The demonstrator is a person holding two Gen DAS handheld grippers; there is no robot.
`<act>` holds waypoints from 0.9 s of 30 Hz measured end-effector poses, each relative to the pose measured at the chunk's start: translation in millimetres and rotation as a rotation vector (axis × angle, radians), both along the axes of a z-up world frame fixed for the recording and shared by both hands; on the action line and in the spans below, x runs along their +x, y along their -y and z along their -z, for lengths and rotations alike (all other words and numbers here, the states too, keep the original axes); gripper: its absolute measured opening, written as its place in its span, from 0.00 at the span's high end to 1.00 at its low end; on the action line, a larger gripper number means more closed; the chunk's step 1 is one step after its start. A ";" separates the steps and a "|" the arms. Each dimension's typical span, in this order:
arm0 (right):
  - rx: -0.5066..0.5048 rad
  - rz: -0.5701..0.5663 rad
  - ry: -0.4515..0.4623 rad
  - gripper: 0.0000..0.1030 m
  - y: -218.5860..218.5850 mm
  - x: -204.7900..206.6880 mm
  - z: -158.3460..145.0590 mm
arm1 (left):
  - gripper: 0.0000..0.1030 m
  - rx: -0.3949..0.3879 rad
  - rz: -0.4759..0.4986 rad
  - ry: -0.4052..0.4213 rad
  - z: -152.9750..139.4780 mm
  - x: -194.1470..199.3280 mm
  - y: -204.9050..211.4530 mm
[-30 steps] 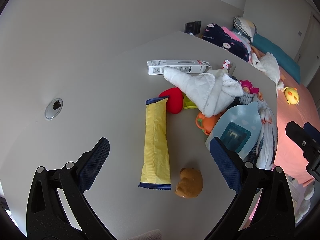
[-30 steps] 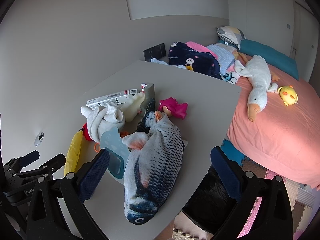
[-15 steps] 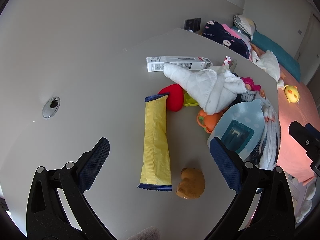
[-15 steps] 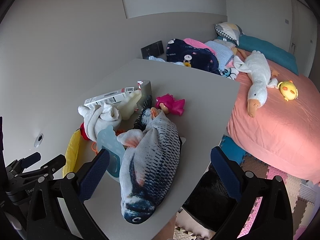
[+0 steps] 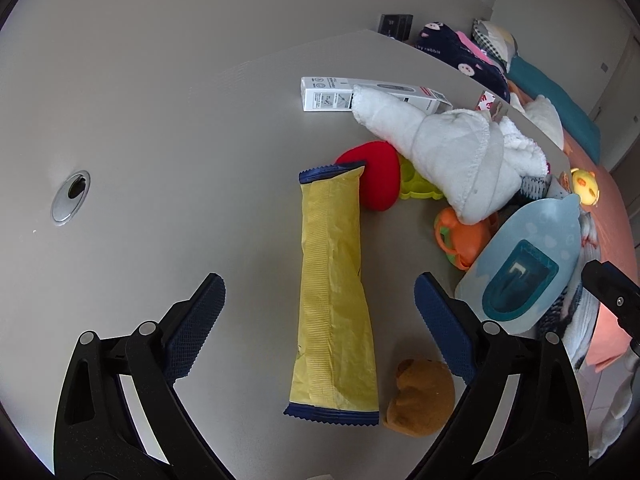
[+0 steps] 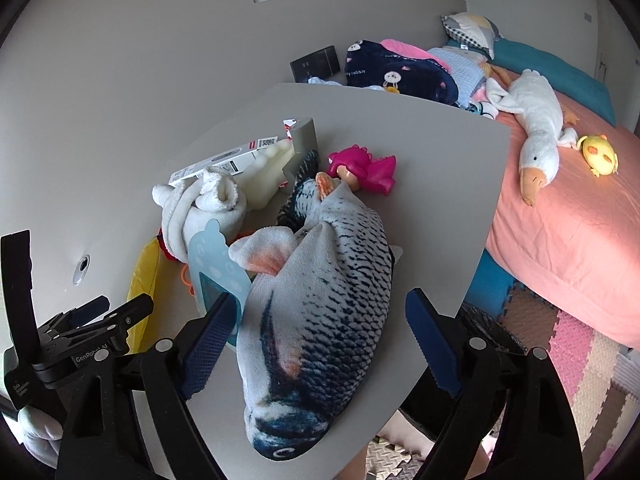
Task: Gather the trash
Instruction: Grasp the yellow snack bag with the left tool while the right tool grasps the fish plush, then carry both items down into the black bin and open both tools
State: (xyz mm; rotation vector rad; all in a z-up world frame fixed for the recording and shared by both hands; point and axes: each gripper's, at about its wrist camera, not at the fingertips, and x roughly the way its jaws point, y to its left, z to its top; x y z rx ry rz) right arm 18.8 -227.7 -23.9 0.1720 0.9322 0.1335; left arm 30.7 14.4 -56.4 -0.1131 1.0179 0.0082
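Observation:
A long yellow snack wrapper (image 5: 334,280) with dark blue ends lies flat on the grey table (image 5: 180,140). My left gripper (image 5: 320,304) is open and empty, hovering over the wrapper's near half, one finger on each side of it. A white cardboard box (image 5: 340,94) lies farther back on the table. My right gripper (image 6: 316,316) is open and empty above a plush fish (image 6: 320,300) near the table's front edge. The wrapper's edge (image 6: 140,276) shows at the left in the right wrist view, beside the left gripper's body (image 6: 80,336).
Around the wrapper lie a brown plush toy (image 5: 420,396), a red toy (image 5: 376,174), a white towel (image 5: 444,152), an orange toy (image 5: 464,236) and a light blue pouch (image 5: 524,264). A metal grommet (image 5: 70,196) sits in the table at left. A pink bed (image 6: 568,208) with stuffed toys stands right.
My left gripper has moved forward and down over the yellow wrapper, which now lies between its fingers. My right gripper has drifted slightly closer to the plush fish.

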 end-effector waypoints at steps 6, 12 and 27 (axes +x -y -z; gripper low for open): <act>0.048 -0.047 -0.011 0.45 -1.7 0.8 4.9 | 0.45 0.007 -0.003 -0.020 11.1 1.4 -2.2; 0.067 -0.064 0.008 0.76 -3.0 -2.4 4.3 | 0.72 0.053 -0.024 -0.001 11.9 -4.4 -5.8; 0.059 -0.053 0.168 0.83 10.7 -27.2 -45.2 | 0.81 0.030 0.006 0.132 -36.2 -19.7 0.1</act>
